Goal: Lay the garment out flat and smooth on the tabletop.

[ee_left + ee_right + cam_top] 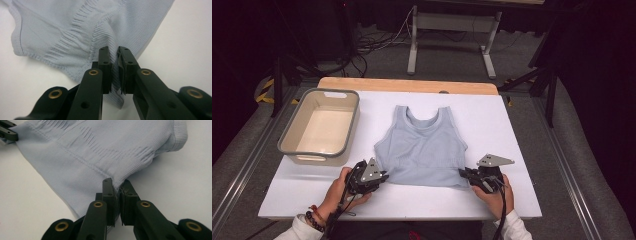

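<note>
A light blue ribbed tank top (424,147) lies flat on the white table (512,125), neck away from me and hem toward me. My left gripper (382,176) is shut on the hem's left corner; in the left gripper view the tank top (75,32) fabric is pinched between the jaws of the left gripper (114,51). My right gripper (463,173) is shut on the hem's right corner, and in the right gripper view the tank top (100,150) fabric is clamped between the jaws of the right gripper (117,182). The left gripper's fingertips (8,133) show at the far corner.
A grey-rimmed beige tub (292,134) stands on the table's left side. A wooden strip (407,85) runs along the far edge. Beyond it stand a metal frame (452,30) and cables on the floor.
</note>
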`<state>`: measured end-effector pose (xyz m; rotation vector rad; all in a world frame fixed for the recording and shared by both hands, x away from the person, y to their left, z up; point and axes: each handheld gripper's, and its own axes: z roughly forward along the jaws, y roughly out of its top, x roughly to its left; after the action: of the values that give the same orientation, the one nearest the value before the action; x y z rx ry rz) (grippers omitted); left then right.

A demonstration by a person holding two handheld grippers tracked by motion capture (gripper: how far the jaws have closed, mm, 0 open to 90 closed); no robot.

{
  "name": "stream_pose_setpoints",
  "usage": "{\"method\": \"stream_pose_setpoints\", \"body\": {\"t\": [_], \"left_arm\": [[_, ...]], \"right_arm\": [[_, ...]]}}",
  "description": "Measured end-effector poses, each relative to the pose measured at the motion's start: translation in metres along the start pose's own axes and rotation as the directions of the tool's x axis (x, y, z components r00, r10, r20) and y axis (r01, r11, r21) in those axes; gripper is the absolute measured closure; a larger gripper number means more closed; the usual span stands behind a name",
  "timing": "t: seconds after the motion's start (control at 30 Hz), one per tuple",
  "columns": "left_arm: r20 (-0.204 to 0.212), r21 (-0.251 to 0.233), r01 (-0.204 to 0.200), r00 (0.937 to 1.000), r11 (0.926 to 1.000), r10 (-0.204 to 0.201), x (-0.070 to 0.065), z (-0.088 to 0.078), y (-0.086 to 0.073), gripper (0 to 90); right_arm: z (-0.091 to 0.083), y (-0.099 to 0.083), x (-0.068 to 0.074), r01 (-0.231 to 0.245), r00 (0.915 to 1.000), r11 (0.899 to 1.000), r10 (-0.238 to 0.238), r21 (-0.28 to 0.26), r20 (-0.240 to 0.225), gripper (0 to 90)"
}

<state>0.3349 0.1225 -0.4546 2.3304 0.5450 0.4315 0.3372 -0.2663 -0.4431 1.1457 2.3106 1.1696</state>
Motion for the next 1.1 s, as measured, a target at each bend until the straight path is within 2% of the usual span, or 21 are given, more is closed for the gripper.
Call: {"method": "stream_pose_setpoints", "body": {"t": [0.1,0.17,0.23,0.3,0.37,0.53,0.6,0.67,0.77,0.8,0.93,1.1], "left_arm": [[-0.004,-0.004,-0.009,1.0000,1.0000,0.009,-0.005,-0.002,-0.002,81.2],[-0.004,-0.004,-0.007,1.0000,1.0000,0.007,-0.006,-0.002,-0.004,80.5],[-0.006,-0.028,-0.002,1.0000,0.9996,0.002,-0.005,-0.003,-0.005,80.1],[-0.015,-0.020,-0.024,0.9996,0.9995,0.024,-0.006,-0.003,-0.005,80.0],[-0.016,-0.023,-0.028,0.9995,0.9993,0.027,-0.006,-0.003,-0.005,79.1],[-0.001,-0.039,0.001,1.0000,0.9993,-0.001,-0.004,-0.004,-0.007,77.1],[0.000,-0.048,-0.001,1.0000,0.9988,0.001,-0.004,-0.004,-0.007,74.0],[0.007,-0.051,0.002,1.0000,0.9987,-0.002,-0.004,-0.004,-0.007,72.0],[-0.007,-0.063,0.011,0.9999,0.9980,-0.012,-0.003,-0.006,-0.007,66.0],[-0.006,-0.074,0.017,0.9998,0.9971,-0.017,-0.003,-0.007,-0.007,62.4],[0.005,-0.128,0.009,1.0000,0.9917,-0.009,-0.002,-0.015,-0.010,56.0],[-0.009,-0.185,0.002,1.0000,0.9827,-0.004,0.004,-0.023,-0.010,52.7]], "right_arm": [[-0.004,-0.005,0.004,0.008,0.9999,1.000,-0.007,-0.022,0.010,84.4],[-0.004,-0.008,0.008,0.019,0.9994,1.000,-0.019,-0.019,0.028,84.2],[-0.003,-0.010,0.010,0.034,0.9986,0.999,-0.034,-0.007,0.041,83.4],[-0.003,-0.012,0.012,0.043,0.9979,0.999,-0.042,-0.004,0.049,83.3],[-0.003,-0.012,0.013,0.056,0.9968,0.998,-0.055,-0.009,0.057,83.2],[-0.001,-0.013,0.012,0.063,0.9961,0.998,-0.063,0.000,0.062,80.9],[0.000,-0.013,0.013,0.066,0.9952,0.998,-0.066,0.003,0.071,79.2],[0.000,-0.014,0.013,0.070,0.9944,0.998,-0.070,0.006,0.079,75.4],[0.000,-0.013,0.012,0.068,0.9934,0.998,-0.068,0.005,0.093,69.3],[0.001,-0.013,0.012,0.067,0.9927,0.998,-0.068,0.006,0.100,65.7],[-0.001,-0.013,0.012,0.076,0.9905,0.997,-0.075,-0.002,0.116,62.7],[-0.006,-0.011,0.015,0.134,0.9829,0.989,-0.126,-0.058,0.135,59.3]]}}
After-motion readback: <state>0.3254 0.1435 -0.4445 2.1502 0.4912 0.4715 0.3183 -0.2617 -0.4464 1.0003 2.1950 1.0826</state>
